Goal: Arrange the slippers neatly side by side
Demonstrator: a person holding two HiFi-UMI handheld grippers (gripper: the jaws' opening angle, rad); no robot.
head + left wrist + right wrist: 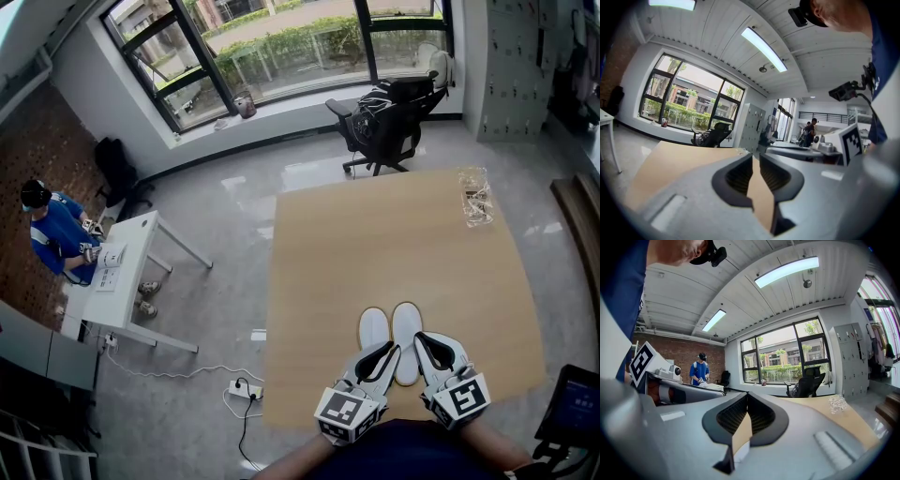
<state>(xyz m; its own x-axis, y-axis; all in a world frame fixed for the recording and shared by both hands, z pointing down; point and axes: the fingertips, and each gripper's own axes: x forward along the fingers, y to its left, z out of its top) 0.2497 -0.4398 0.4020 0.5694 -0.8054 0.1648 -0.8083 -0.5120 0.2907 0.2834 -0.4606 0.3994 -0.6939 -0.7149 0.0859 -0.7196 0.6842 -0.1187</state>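
table (375,244): big tan top, fills the middle of the head view. It is the work surface and is mostly bare, so the pair has room.
desk (122,272): white, on the floor off to the left, with a person in blue seated at it. Background only.
office chair (384,117): black, beyond the table's far edge and well apart. Not involved.
left slipper (373,328): white, flat on the table near the person's edge, toe pointing away.
right slipper (407,330): white, right beside the left one, sides touching or nearly so, same heading. Its toe sits a touch further out. The pair reads as lined up, so the task looks about done.
left gripper (387,351): low over the heel end of the left slipper, tips aimed along it; can't tell if it touches. In its own view the gripper (755,157) has its jaws a narrow slit apart. Only table shows through and nothing is gripped. Likely a ready-to-nudge pose.
right gripper (424,341): mirrored at the right slipper's heel side. In its own view the gripper (746,395) has its jaws closed tip to tip and empty. Closed tips suit pushing an edge, not lifting.
plastic wrapper (474,195): clear and crumpled, at the far right corner of the table, well apart from the slippers. No risk there.
next move: at most a small push to even the toes. The risk is skewing the pair.
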